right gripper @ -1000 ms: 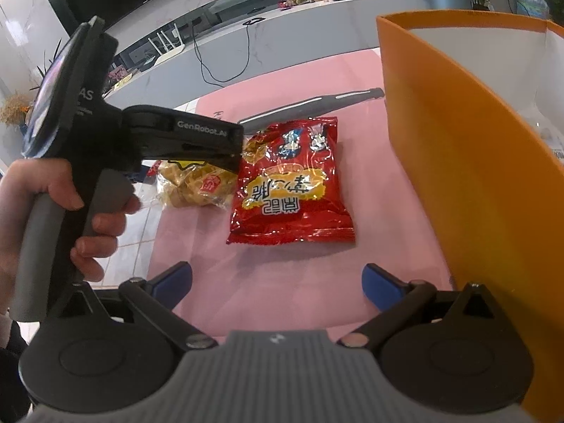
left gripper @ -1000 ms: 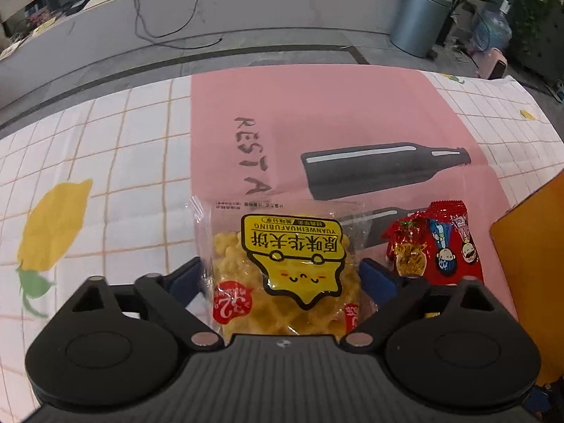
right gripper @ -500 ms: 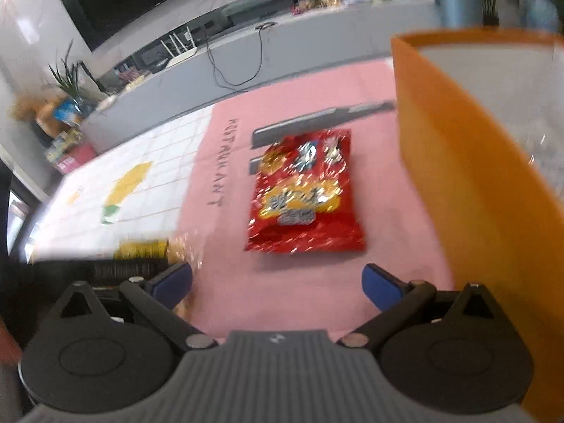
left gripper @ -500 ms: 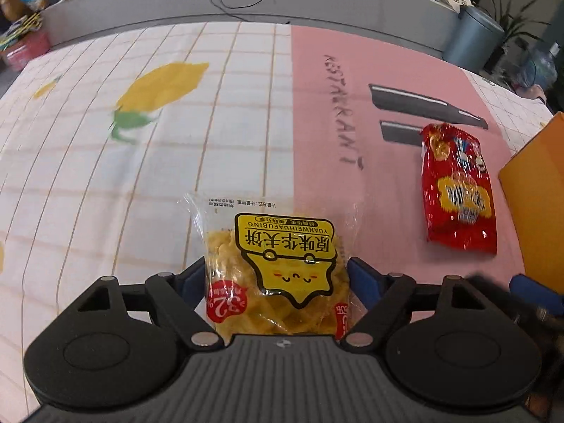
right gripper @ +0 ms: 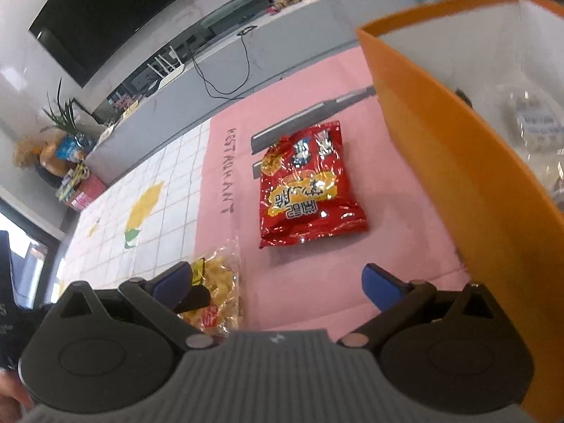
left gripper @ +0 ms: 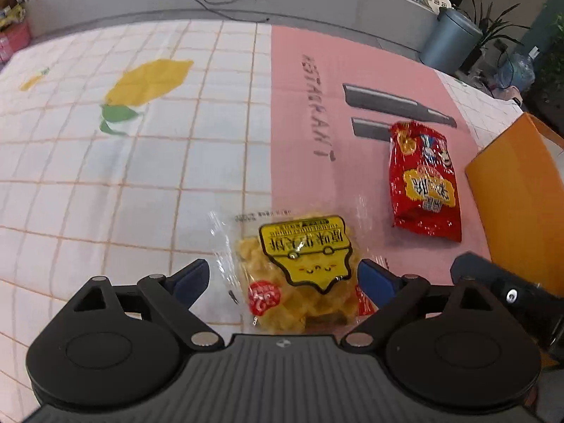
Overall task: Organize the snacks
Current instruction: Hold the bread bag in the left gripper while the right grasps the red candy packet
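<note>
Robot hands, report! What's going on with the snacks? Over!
Left gripper open around waffle pack. Right gripper open, empty. Red snack bag flat beside orange box. Nothing blocking.

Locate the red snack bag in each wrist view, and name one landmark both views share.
Left wrist view: red snack bag lies right of centre, on the pink mat.
Right wrist view: red snack bag lies at centre.
Shared landmark: the orange box, to its right.
</note>
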A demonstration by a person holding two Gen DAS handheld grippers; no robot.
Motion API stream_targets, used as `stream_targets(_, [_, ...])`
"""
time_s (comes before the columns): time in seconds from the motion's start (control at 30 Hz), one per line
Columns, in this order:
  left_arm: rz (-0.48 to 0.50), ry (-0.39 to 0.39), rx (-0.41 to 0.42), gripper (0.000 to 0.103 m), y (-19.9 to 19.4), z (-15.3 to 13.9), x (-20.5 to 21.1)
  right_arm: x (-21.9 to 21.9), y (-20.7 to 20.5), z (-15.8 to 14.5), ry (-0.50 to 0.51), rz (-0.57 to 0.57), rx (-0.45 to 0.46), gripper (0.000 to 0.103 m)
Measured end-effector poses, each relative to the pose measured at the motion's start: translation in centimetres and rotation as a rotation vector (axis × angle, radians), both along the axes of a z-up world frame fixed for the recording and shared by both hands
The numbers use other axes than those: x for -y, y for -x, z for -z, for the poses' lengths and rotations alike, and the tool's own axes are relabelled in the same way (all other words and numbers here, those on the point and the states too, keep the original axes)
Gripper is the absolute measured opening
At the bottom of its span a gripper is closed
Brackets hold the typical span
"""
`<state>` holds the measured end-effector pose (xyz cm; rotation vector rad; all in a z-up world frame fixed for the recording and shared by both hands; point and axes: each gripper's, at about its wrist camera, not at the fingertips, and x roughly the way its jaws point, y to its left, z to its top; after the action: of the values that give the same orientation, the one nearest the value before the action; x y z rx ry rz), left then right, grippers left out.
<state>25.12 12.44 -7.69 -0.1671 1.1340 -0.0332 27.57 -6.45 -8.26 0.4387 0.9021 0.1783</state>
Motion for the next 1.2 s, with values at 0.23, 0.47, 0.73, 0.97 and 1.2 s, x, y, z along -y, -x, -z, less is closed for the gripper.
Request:
stream_targets(0.23, [-0.018,0.006,0.061,0.103,-0.1,-2.2,0.4,0.1,0.2,-0.1,0.011,-0.014,0.0,0.1])
stream_targets(0.47, [-0.041,-0.028,-0.02,0.103,-1.3,-0.6,1.8,1.4,-0.2,0.7,-0.021,0.041,-0.057,0.099])
stream_targets(0.73, [-0.085,-0.057,-0.047,0.103,-1.5,2.0,1.1,1.6,-0.2,0.8,0.016,0.04,-0.063,0.096])
stream_targets(0.97, [-0.105,-0.116,0.034,0.103,-0.8,2.6,2.0,1.7,-0.1,0.6,0.008,0.029,-0.058,0.097])
stream_targets(1.2, [-0.061,-0.089,0.013,0.094,-0.5,1.7,1.6,1.2,-0.1,0.6,0.039,0.003,-0.032,0.099])
